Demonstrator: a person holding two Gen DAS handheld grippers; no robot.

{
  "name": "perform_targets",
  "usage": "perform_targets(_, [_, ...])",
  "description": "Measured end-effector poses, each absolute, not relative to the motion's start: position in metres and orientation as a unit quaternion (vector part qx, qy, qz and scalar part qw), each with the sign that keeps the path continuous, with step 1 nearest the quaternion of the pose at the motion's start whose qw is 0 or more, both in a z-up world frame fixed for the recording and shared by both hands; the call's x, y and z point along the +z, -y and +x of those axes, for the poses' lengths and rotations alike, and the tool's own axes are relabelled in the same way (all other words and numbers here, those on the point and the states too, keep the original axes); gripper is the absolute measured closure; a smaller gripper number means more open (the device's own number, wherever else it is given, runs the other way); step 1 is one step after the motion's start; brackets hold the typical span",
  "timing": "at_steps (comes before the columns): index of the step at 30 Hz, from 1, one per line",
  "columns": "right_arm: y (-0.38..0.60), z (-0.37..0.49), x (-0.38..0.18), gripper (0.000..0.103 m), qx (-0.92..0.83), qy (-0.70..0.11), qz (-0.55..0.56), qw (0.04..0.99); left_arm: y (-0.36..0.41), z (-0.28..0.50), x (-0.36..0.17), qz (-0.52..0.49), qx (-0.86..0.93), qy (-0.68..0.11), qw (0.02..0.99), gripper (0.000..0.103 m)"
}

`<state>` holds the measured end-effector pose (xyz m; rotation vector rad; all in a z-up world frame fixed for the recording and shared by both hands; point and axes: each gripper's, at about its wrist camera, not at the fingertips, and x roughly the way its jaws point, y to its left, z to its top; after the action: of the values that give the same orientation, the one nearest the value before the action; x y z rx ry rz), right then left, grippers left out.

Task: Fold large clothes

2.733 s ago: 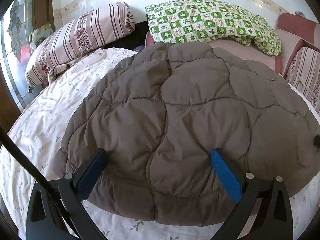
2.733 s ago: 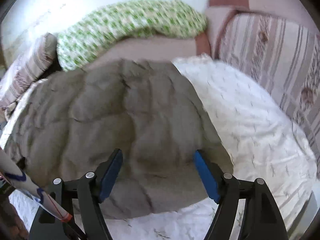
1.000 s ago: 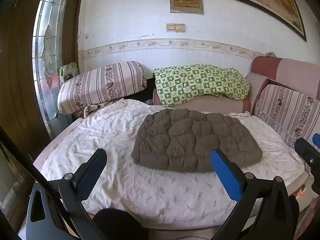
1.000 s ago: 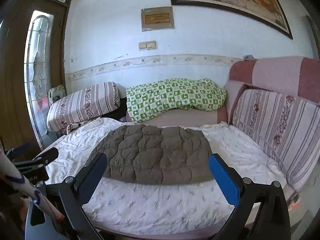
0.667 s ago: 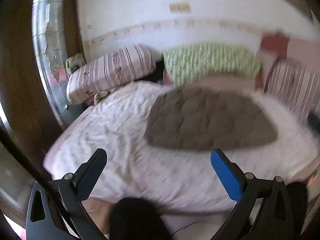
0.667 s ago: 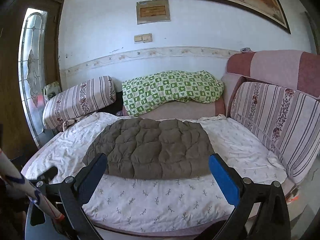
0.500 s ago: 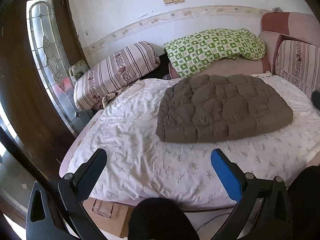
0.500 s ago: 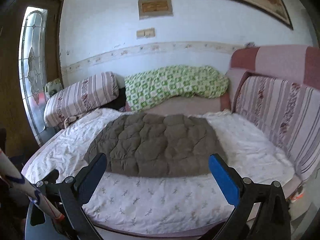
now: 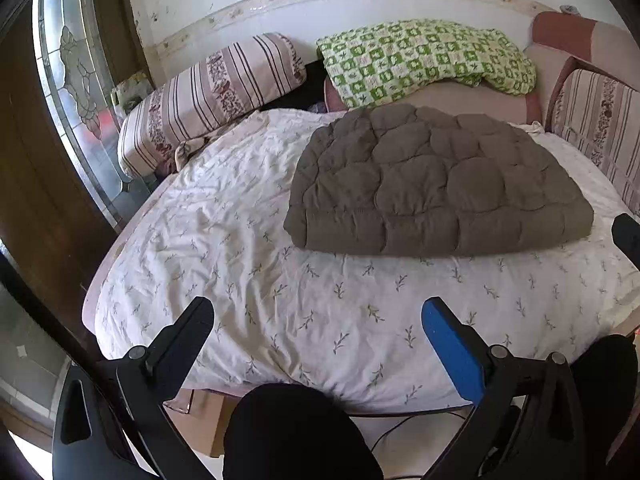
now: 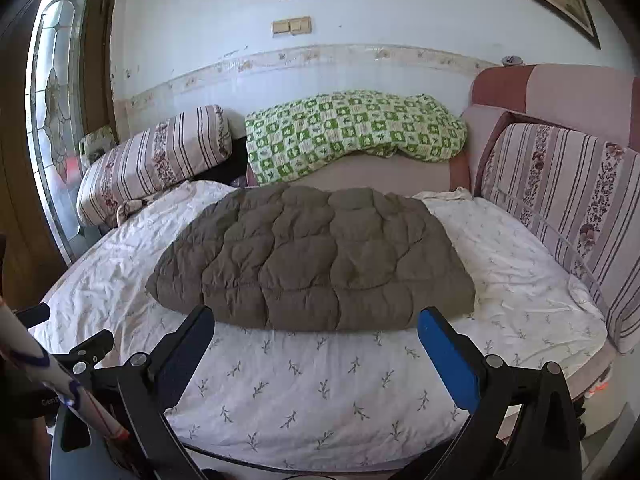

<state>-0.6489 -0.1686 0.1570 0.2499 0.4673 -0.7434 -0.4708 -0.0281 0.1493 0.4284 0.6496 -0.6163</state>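
The brown quilted jacket (image 10: 316,258) lies folded into a broad pad on the white leaf-print sheet (image 10: 320,384) of the bed, straight ahead of both grippers and well apart from them, with a bare strip of sheet between its near folded edge and the bed's front edge. Its long axis runs side to side, parallel to that front edge, and it sits nearer the bed's right side than the left (in the left wrist view a wide stretch of sheet lies open on its left). The left gripper (image 9: 318,318) has its jaws spread wide and holds nothing; the right gripper (image 10: 316,326) is likewise fully open and empty, and looks the nearer of the two, since the jacket's front edge sits just beyond its fingertips in its own view. Judging by the tidy pad, the fold seems finished or nearly so. No containers are visible; behind the jacket a green checked blanket (image 10: 352,132) and a striped bolster (image 10: 156,164) lie along the far edge.
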Motion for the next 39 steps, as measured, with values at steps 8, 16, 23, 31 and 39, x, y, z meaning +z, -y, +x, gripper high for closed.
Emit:
perform_targets(8, [0.173,-0.638,0.149,0.0,-0.358,-0.24,0.119,0.894,0.031,-0.465,0.14,0.219,-0.291,-0.313,0.877,0.0])
perform_targets(16, [0.167,-0.634,0.147,0.0,-0.358,-0.245,0.109,0.894,0.032,-0.464,0.138,0.22,-0.294,-0.314,0.876,0.0])
perform_targets(23, [0.165,-0.633,0.147,0.0,-0.36,-0.244,0.109,0.894,0.033,-0.466,0.137,0.222,-0.294,-0.313,0.875,0.0])
perform_targets(31, [0.164,-0.637,0.147,0.0,-0.362,-0.242,0.11,0.893,0.031,-0.469,0.137,0.224,-0.296,-0.309,0.876,0.0])
perform_targets(39, [0.163,-0.642,0.147,0.0,-0.365,-0.24,0.11,0.893,0.03,-0.469,0.137,0.224,-0.297,-0.309,0.875,0.0])
